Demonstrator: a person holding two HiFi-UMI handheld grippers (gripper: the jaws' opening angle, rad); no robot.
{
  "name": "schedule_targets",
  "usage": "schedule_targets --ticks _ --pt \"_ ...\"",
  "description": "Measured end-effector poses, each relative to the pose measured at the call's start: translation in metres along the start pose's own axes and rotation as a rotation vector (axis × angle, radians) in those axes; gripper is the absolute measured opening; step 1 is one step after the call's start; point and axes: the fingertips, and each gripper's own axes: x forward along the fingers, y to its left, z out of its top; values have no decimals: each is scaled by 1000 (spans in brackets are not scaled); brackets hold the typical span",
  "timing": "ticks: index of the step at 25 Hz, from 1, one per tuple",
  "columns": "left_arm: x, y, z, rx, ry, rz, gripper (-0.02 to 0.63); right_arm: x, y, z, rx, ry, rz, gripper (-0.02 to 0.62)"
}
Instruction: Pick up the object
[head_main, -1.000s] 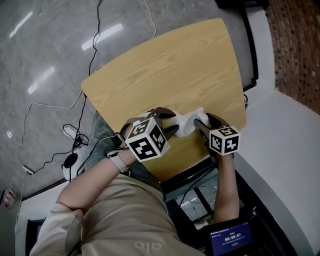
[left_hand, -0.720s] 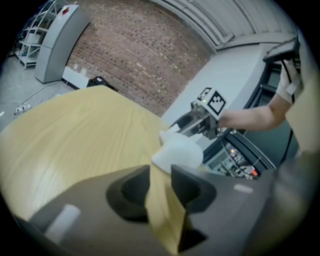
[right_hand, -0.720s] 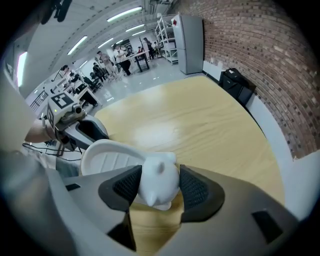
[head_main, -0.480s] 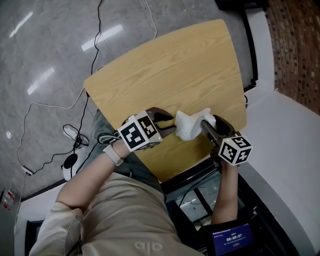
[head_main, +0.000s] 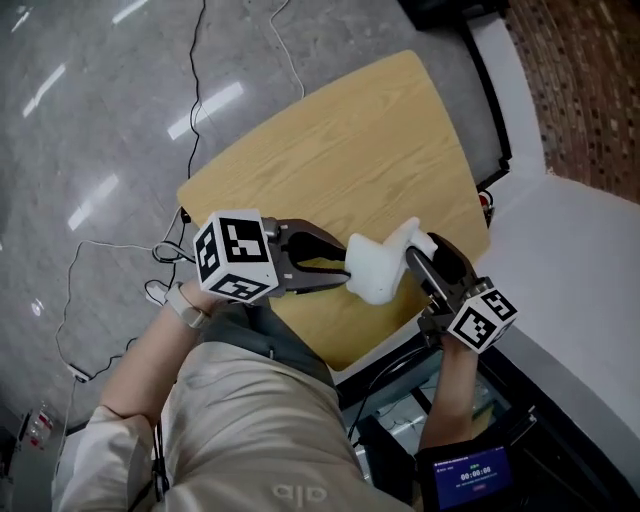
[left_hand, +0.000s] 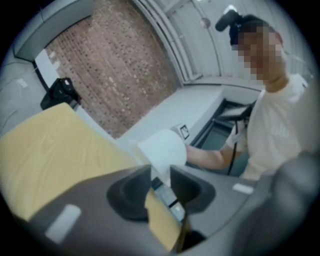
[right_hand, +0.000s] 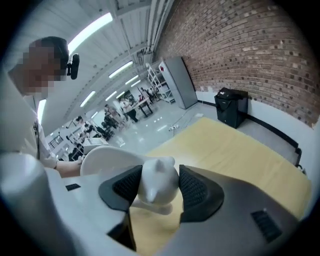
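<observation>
The white object (head_main: 378, 268) is hanging above the near edge of the table (head_main: 350, 150) with its ends sinking out of sight. One is going inside the left gripper (head_main: 345, 272), jaws just closing on it, the other inside the right gripper (head_main: 425, 252). The left gripper view is smearing into blur, and the small screen (head_main: 462, 478) is showing print too tiny to read.

The object (head_main: 375, 268) looks smooth and matt, the table (head_main: 330, 150) wood-grained.
</observation>
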Motion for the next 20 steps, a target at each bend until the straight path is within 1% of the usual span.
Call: schedule_targets --ticks 3,4,6,8,10,12,13,16,20 --pt "-23 -27 34 -15 -29 -113 104 -7 31 21 42 -135 65 236" --pt "-30 -36 45 -14 -28 -134 104 -11 42 28 40 -174 75 236" --pt "-39 -55 64 1 -6 -154 104 -22 64 45 0 -235 69 236" --pt "-47 -70 82 52 49 -149 104 -35 83 64 -70 -294 36 236" --pt "-50 -83 96 120 115 -114 104 -51 98 83 -155 -336 -5 235" --pt "-48 -98 106 186 176 -89 104 -68 110 100 -217 -368 -22 235" --pt "-47 -107 112 216 199 -93 104 -76 116 108 -234 -390 -24 233" --pt "-50 -132 138 287 225 -151 104 -100 137 133 -262 -475 -29 230" --pt "-47 -158 160 341 211 -213 109 -129 154 149 -306 -558 -47 229"
